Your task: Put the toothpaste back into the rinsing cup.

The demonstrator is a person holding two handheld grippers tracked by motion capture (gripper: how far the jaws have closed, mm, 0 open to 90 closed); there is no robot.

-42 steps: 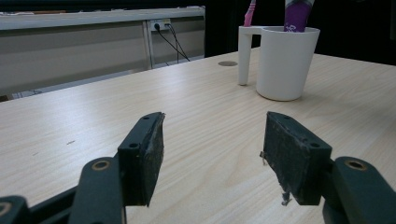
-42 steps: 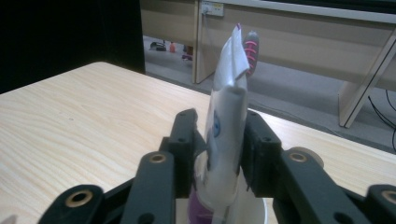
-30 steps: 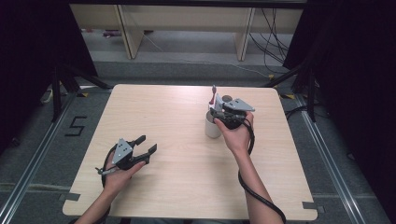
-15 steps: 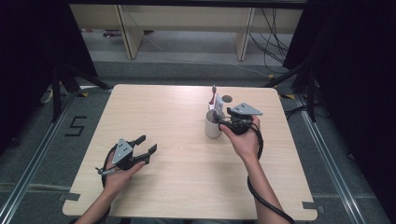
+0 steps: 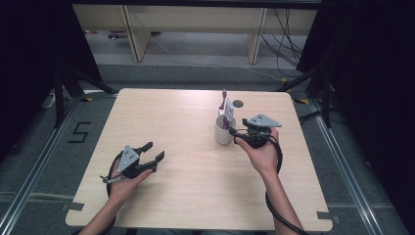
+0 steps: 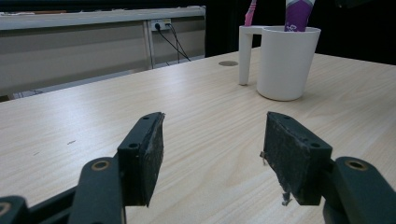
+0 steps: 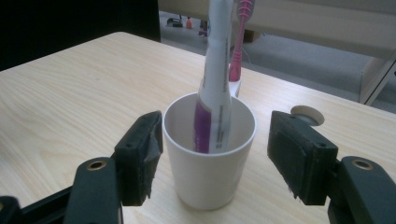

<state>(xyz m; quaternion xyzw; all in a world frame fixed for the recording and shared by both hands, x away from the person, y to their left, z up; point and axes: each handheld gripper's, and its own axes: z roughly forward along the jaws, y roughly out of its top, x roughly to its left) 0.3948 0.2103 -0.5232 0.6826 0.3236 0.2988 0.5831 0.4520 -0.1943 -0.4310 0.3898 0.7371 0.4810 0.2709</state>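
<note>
A white cup (image 5: 224, 134) stands upright on the table's right half and holds a white-and-purple toothpaste tube (image 7: 215, 93) and a pink toothbrush (image 7: 237, 51). My right gripper (image 5: 235, 136) sits just right of the cup at table height. Its jaws have just been opening and now stand wide. In the right gripper view the cup (image 7: 208, 172) sits in line with the gap, and neither pad touches it. My left gripper (image 5: 155, 150) rests open at the front left with nothing between its fingers, and it faces the distant cup (image 6: 285, 65).
The wooden table (image 5: 195, 196) has a small round grommet (image 5: 238, 104) behind the cup. Bare wood lies between the two hands. Beyond the far edge are shelf legs and cables on the floor.
My right gripper has moved from over the cup to its right side and lower, and its jaws have spread wider. The left hand has stayed put.
</note>
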